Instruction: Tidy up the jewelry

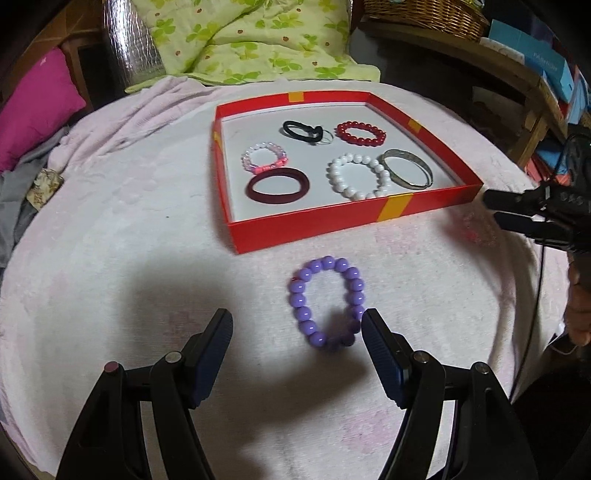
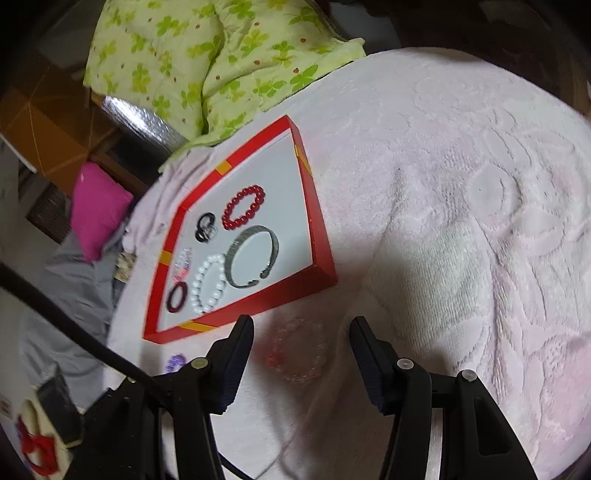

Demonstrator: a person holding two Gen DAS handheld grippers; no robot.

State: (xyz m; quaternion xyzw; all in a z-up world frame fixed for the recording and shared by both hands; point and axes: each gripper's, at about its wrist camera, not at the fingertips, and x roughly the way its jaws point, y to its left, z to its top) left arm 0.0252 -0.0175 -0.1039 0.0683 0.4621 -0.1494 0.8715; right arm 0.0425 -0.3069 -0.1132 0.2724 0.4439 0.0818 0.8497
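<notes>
A purple bead bracelet lies on the pink towel just ahead of my left gripper, which is open and empty. The red tray beyond it holds a white bead bracelet, a red bead bracelet, a silver bangle, a maroon hair tie, a pink bead bracelet and a black hair tie. My right gripper is open over a clear pink bead bracelet on the towel next to the tray. It also shows in the left view.
The pink embossed towel covers the round surface. A green floral quilt lies behind the tray. A magenta pillow is at left, a wicker basket and blue boxes at right.
</notes>
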